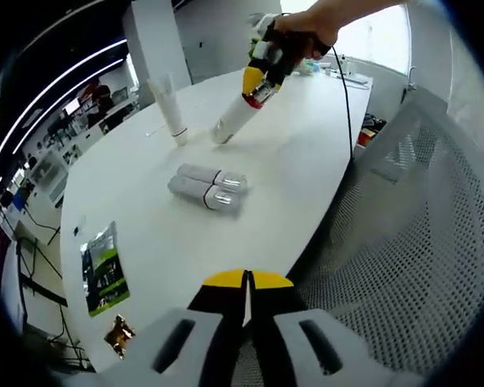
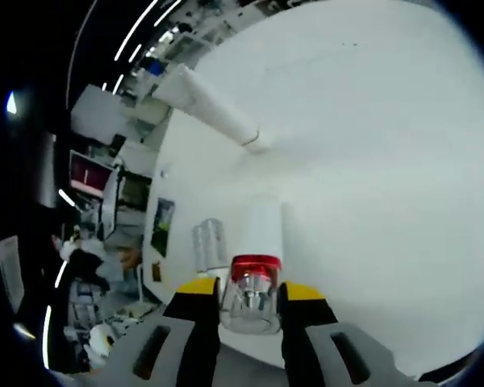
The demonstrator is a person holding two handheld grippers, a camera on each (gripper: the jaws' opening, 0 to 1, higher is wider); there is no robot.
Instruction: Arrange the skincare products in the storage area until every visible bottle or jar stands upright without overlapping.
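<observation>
My right gripper is shut on the clear-capped, red-banded neck of a white bottle. In the left gripper view a hand holds that gripper over the white table, with the bottle tilted and its base low at the tabletop. Two more bottles with clear caps lie side by side on the table. One of them also lies left of the held bottle. A white tube stands on its cap farther back, and the tube appears ahead of my right jaws. My left gripper is shut on nothing near the table's edge.
A green packet and a gold wrapper lie near the table's left edge. A grey mesh chair stands close at the right. A black cable runs across the far side of the table. Office desks stand beyond the table.
</observation>
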